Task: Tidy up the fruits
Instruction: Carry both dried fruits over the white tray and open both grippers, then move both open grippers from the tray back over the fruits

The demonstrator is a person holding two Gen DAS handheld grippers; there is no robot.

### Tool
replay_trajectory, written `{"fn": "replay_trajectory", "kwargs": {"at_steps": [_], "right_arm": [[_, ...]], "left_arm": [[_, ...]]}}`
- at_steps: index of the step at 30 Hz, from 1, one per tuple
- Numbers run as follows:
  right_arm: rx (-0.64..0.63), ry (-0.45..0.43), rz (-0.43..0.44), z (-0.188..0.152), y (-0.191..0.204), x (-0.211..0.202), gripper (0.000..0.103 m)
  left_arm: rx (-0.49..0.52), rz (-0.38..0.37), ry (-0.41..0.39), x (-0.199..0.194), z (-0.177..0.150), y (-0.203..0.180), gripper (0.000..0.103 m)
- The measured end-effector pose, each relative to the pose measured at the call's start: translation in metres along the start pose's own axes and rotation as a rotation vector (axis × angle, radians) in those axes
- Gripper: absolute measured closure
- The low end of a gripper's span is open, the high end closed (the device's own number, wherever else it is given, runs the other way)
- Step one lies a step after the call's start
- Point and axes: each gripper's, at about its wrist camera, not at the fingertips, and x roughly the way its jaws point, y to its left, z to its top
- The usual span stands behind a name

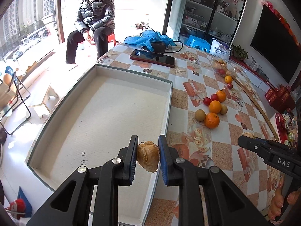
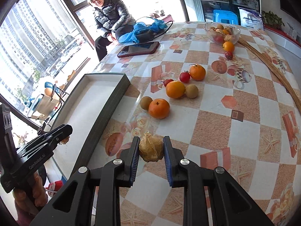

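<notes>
My left gripper [image 1: 147, 155] is shut on a papery brown husked fruit [image 1: 148, 156] and holds it over the near right corner of the white shallow tray [image 1: 105, 113]. My right gripper [image 2: 151, 149] is shut on a second husked fruit [image 2: 151, 148] just above the table, right of the tray [image 2: 94, 101]. Loose fruit lies on the table: oranges [image 1: 212, 120] [image 2: 159, 108], small brown fruits [image 1: 200, 115] [image 2: 146, 102] and small red fruits [image 1: 207, 101] [image 2: 184, 76]. In the left wrist view the right gripper [image 1: 244, 140] shows at the right edge.
A glass bowl [image 1: 223, 66] [image 2: 222, 32] of fruit stands at the far side. A phone [image 1: 152, 58], a black device with blue gloves [image 1: 150, 39] and a wooden stick [image 2: 272, 69] lie on the checkered tablecloth. A seated person [image 1: 92, 22] is beyond the table.
</notes>
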Motion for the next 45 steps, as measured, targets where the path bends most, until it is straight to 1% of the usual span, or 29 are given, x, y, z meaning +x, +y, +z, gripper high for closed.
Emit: {"fn": "replay_trajectory", "kwargs": {"at_steps": [4, 8, 11, 14, 18, 21, 27, 30, 31, 32, 33, 34, 35, 38, 42, 43, 45], "right_arm": [[-0.059, 0.026, 0.041, 0.013, 0.038, 0.016, 0.077], [-0.129, 0.055, 0.069, 0.022, 0.075, 0.036, 0.077], [-0.167, 0.077, 0.089, 0.028, 0.098, 0.052, 0.077], [-0.178, 0.101, 0.116, 0.034, 0.114, 0.066, 0.077], [-0.19, 0.132, 0.141, 0.038, 0.131, 0.083, 0.077], [-0.198, 0.155, 0.14, 0.038, 0.139, 0.096, 0.077], [-0.187, 0.187, 0.15, 0.035, 0.141, 0.111, 0.077], [-0.19, 0.209, 0.174, 0.036, 0.142, 0.116, 0.077], [-0.193, 0.215, 0.175, 0.036, 0.144, 0.117, 0.071], [-0.196, 0.215, 0.171, 0.036, 0.145, 0.117, 0.063], [-0.199, 0.211, 0.169, 0.037, 0.145, 0.116, 0.035], [-0.203, 0.198, 0.157, 0.037, 0.145, 0.114, 0.024], [-0.21, 0.177, 0.15, 0.038, 0.145, 0.11, 0.021], [-0.21, 0.141, 0.165, 0.042, 0.14, 0.098, 0.021], [-0.193, 0.071, 0.128, 0.051, 0.123, 0.073, 0.021], [-0.187, 0.049, 0.114, 0.054, 0.116, 0.065, 0.017], [-0.165, 0.011, 0.087, 0.059, 0.098, 0.05, 0.0]], "left_arm": [[-0.038, 0.044, 0.005, 0.005, 0.008, 0.025, 0.079], [-0.066, 0.081, 0.03, 0.015, 0.006, 0.046, 0.079], [-0.075, 0.098, 0.045, 0.022, 0.002, 0.056, 0.079], [-0.078, 0.121, 0.055, 0.029, 0.0, 0.063, 0.079], [-0.087, 0.134, 0.071, 0.038, -0.003, 0.071, 0.079], [-0.072, 0.147, 0.083, 0.045, -0.007, 0.069, 0.079], [-0.053, 0.147, 0.1, 0.057, -0.012, 0.065, 0.079], [-0.054, 0.155, 0.085, 0.057, -0.012, 0.064, 0.077], [-0.054, 0.155, 0.083, 0.058, -0.012, 0.064, 0.068], [-0.056, 0.153, 0.084, 0.058, -0.012, 0.064, 0.051], [-0.068, 0.147, 0.076, 0.057, -0.011, 0.065, 0.041], [-0.084, 0.141, 0.055, 0.055, -0.011, 0.066, 0.027], [-0.088, 0.145, 0.036, 0.053, -0.011, 0.066, 0.024], [-0.069, 0.162, 0.02, 0.054, -0.01, 0.059, 0.024], [-0.053, 0.148, -0.007, 0.046, -0.005, 0.045, 0.023], [-0.045, 0.138, -0.018, 0.043, -0.003, 0.04, 0.023], [-0.025, 0.116, -0.039, 0.035, 0.0, 0.029, 0.023]]}}
